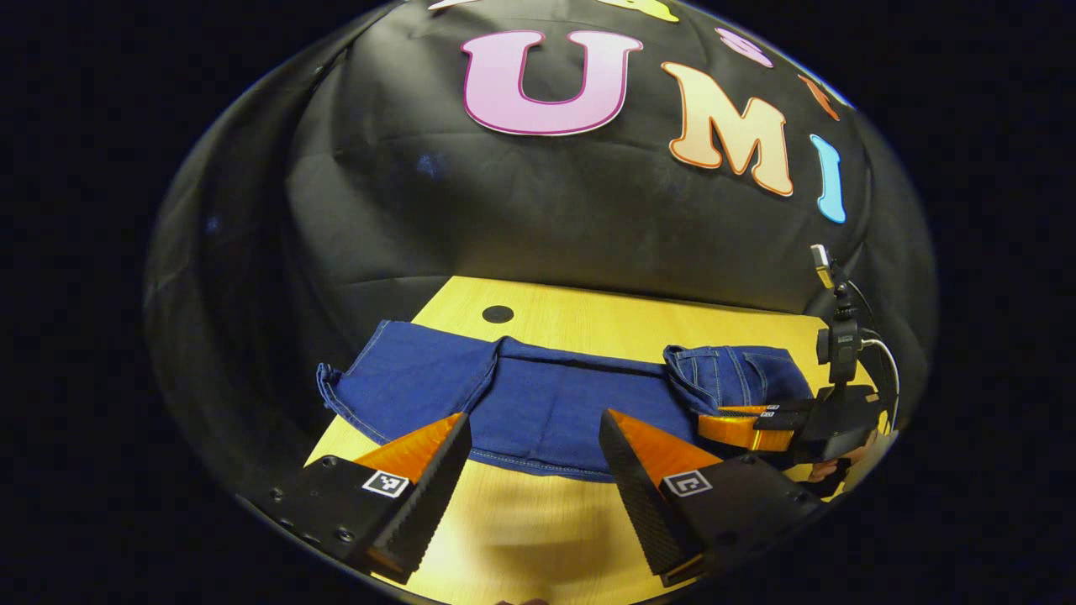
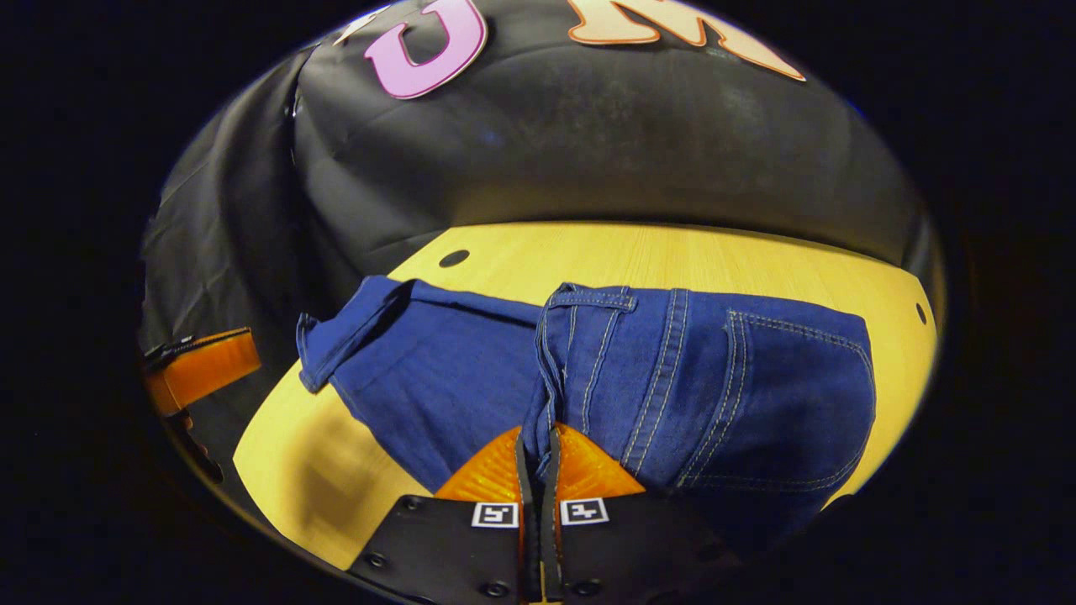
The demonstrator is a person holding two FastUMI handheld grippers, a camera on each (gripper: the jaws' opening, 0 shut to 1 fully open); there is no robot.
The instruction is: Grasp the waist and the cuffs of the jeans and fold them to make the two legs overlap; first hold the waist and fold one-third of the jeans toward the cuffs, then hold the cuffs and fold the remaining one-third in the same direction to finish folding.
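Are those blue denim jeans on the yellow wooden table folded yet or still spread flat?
Partly folded: the blue denim jeans have their waist end turned over the legs, pinched by the right gripper.

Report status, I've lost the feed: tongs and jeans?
Left tongs open above table. Right tongs shut on jeans waist. Nothing in the way.

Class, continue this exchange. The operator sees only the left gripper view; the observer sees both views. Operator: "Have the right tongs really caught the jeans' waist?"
Observer: Yes. The right tongs are shut, with the waist edge of the jeans pinched between them.
Operator: What lies beside them on the denim?
Observer: A stitched back pocket, facing up, to the right of the tongs.
Operator: Is there anything on the table I am missing?
Observer: A second small hole, near the right edge of the table.
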